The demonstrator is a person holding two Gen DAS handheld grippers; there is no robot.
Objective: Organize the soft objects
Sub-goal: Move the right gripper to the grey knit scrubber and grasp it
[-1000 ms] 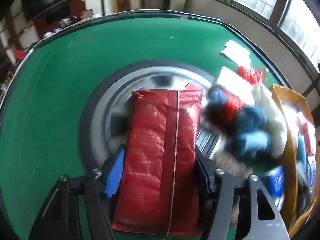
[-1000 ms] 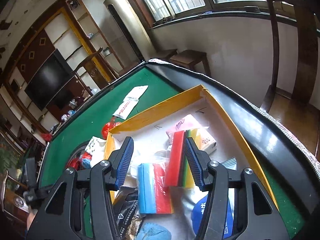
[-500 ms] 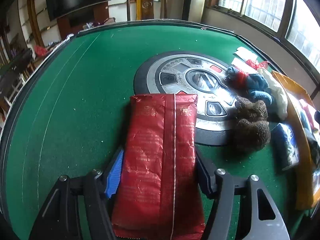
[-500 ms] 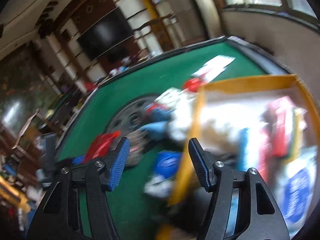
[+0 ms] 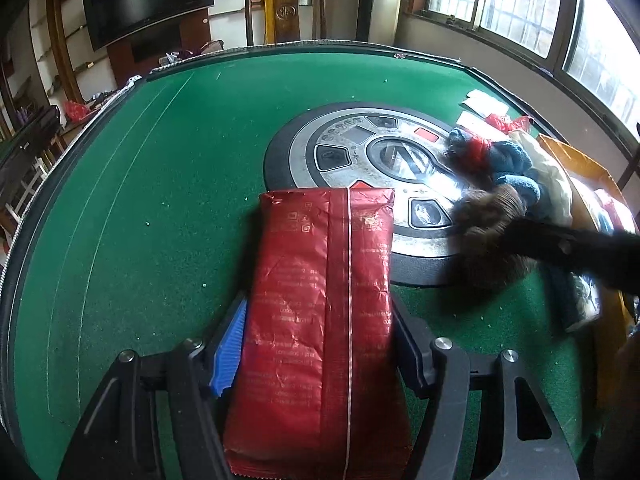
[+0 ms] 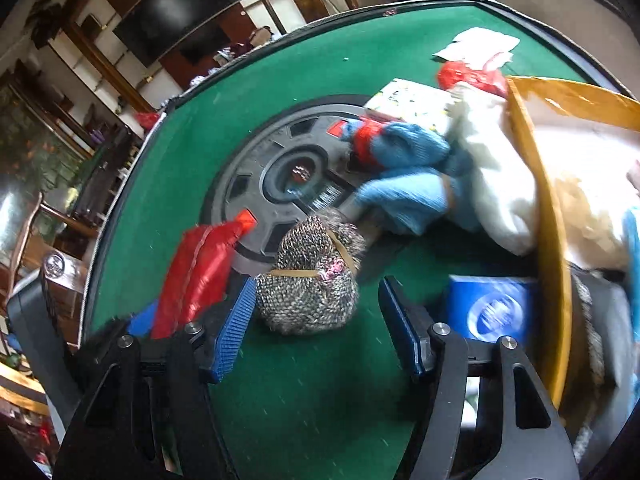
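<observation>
The left gripper was clamped on a red foil packet, crinkly and flat with a seam down its middle, held over the green felt table. The right gripper had just been opening its jaws, and they stood wide with nothing pinched. A knitted bundle, brownish-grey wool tied with a rubber band, lay on the felt just ahead of the blue ribbed pads, not quite between them as far as I could tell. Past that sat the round grey control panel in the table's middle, a pile of fuzzy blue gloves or socks, a puffy white bag, and the yellow cardboard box at the right. Honestly the risk I saw: the bundle is squishy and round, so a shallow pinch could squirt it out or catch only the band. Also that foil is slick, so the packet could slide out of a grip that low on it.
</observation>
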